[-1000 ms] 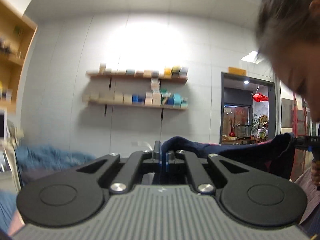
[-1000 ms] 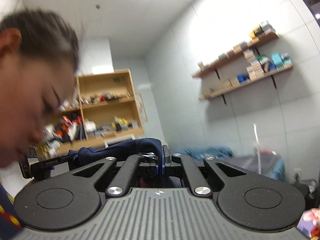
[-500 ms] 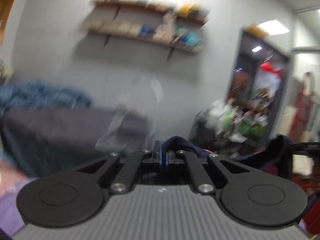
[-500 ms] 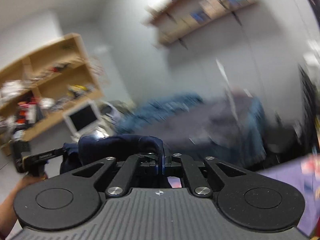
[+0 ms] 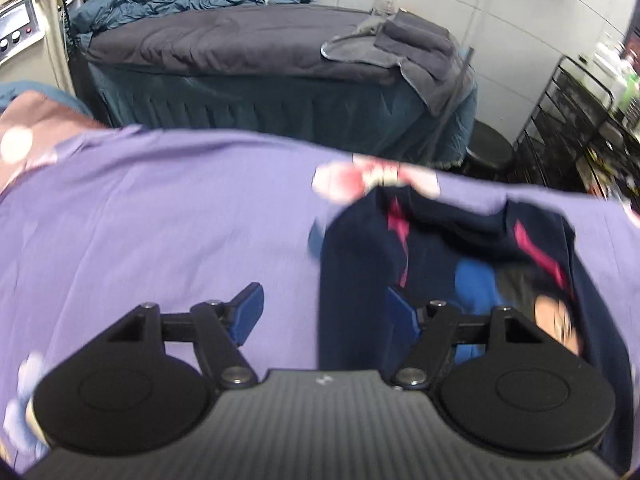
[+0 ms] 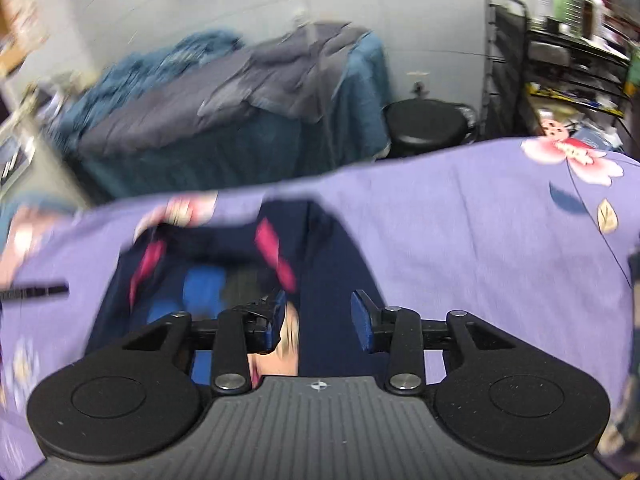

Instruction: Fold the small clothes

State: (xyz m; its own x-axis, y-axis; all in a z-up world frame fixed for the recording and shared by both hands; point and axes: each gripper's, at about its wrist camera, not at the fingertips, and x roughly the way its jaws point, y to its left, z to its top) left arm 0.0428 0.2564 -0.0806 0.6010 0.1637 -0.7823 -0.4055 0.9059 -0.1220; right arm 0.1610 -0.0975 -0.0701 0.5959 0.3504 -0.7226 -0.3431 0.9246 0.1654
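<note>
A navy garment (image 5: 360, 260) with pink stripes and a blue print lies spread on a purple flowered sheet (image 5: 160, 220). My left gripper (image 5: 324, 306) hangs just over the garment's left edge. Its jaws are opening, with the cloth edge below the gap and the pads off it. In the right wrist view the same garment (image 6: 332, 264) stretches away from my right gripper (image 6: 318, 314). That gripper's jaws are also opening, over a navy strip near the garment's right side, with the purple sheet (image 6: 480, 240) to the right. Motion blur smears the print.
Beyond the sheet's far edge stands a bed (image 5: 240, 40) with a grey cover and teal skirt, and a blue heap at its head. A black stool (image 5: 488, 152) and a black wire rack (image 5: 580, 120) stand at the right. A white machine (image 5: 16, 20) is at the far left.
Both grippers held the navy garment up in the air, shut on it. They have swung down to the purple sheet and let go; the garment now lies on the sheet.
</note>
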